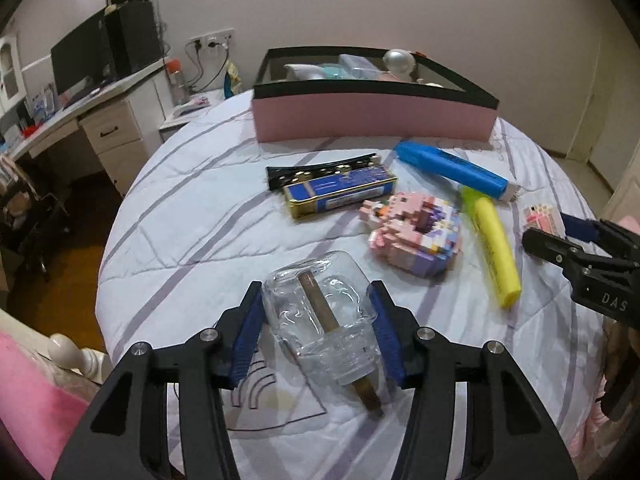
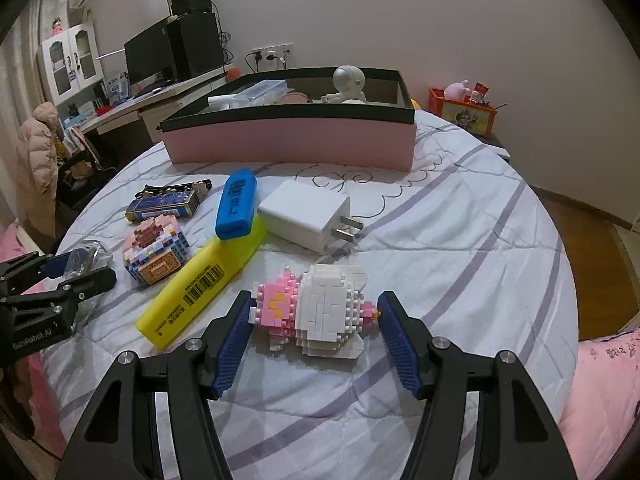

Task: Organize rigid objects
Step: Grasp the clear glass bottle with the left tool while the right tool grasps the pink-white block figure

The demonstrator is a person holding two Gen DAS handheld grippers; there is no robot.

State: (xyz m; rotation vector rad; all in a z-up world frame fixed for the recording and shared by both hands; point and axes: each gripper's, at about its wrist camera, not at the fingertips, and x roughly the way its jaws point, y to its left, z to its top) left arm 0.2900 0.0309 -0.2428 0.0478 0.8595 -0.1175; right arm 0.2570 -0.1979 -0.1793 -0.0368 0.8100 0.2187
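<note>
left gripper (image 1: pixel 318 334) pads snug against a clear glass bottle (image 1: pixel 320 320) lying near on the bed, right gripper (image 2: pixel 314 334) clamped on a brick figure (image 2: pixel 320 312), pink box (image 2: pixel 292 142) far, bare quilt (image 2: pixel 460 260) to the right

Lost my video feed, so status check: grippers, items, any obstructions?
Left gripper around glass jar, contact unclear. Right gripper shut on brick figure. Pink box ahead; yellow highlighter beside figure.

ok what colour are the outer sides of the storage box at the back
Pink, with a black band along the top rim of the box; it shows best in the right wrist view.
</note>
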